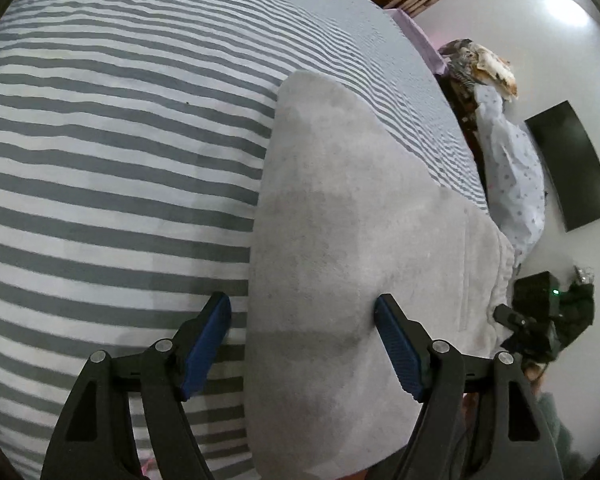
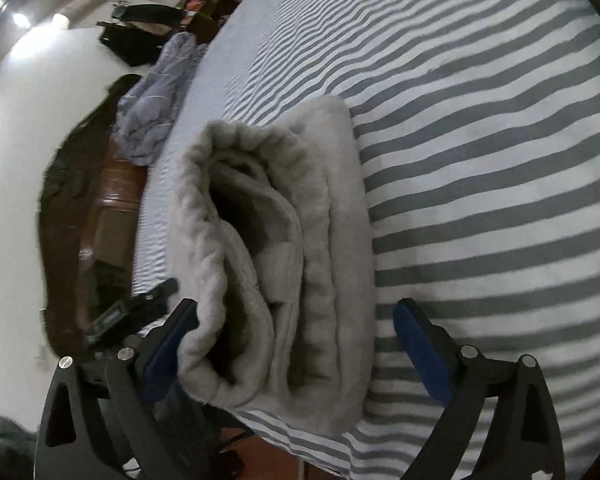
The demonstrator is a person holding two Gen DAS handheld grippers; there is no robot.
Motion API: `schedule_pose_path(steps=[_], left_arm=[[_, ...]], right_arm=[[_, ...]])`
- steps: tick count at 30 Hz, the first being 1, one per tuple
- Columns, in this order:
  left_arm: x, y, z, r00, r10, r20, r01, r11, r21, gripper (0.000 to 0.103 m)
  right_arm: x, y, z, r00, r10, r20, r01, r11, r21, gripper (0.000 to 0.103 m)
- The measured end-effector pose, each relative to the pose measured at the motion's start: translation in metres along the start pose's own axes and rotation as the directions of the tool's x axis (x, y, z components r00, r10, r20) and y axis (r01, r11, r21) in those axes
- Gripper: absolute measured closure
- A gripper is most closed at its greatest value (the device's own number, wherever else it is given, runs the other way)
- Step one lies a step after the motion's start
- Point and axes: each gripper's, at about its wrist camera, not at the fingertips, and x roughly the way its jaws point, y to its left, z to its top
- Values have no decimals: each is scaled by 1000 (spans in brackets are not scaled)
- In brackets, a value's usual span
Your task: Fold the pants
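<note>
Bed: striped sheet (image 1: pixel 120 160) in grey and white covers the whole surface under both grippers, smooth and flat.
Left gripper (image 1: pixel 303 312): nearest to its own camera, jaws spread wide, holding nothing. One blue-padded finger (image 1: pixel 206 344) sits over the sheet, the other over the pants, so the long edge of the fabric lies between them.
Right gripper (image 2: pixel 296 316): jaws also spread wide, gripping nothing. The gathered waistband end of the pants lies between the fingers, and the finger on the picture's left (image 2: pixel 168 344) touches or nearly touches the fabric; I cannot tell which.
Pants (image 1: pixel 340 240): light grey and fleecy, folded into a long narrow stack lying flat on the sheet near the bed's edge. From the right wrist view, the pants (image 2: pixel 332 216) show several stacked layers and a ribbed elastic waistband curling open toward the camera.
Beyond the pants: a pale blue printed cloth (image 1: pixel 512 176) is bunched at the far side of the bed.
Farther back: white wall (image 1: pixel 540 40) with a dark rectangular panel (image 1: pixel 572 164) mounted on it.
Right wrist view, far side: a crumpled blue checked garment (image 2: pixel 156 100) lies at the bed's edge, with dark clothes (image 2: pixel 140 32) behind it.
</note>
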Motion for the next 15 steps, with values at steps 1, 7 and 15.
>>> schedule_pose_path(steps=[1,7,15], left_arm=[[1,1,1,1000,-13,1,13,1000,11,26],[9,-2,6,999,-42,10,42,996,83,23],[23,-15,12,999,-19,41,15,993,115,27]], right_arm=[[2,-2,2,1000,21,-1,-21,1000,-3,7],[14,-5,15,993,116,-13,-116,993,-36,20],[25,12,19,997,71,10,-71,996,-53,23]])
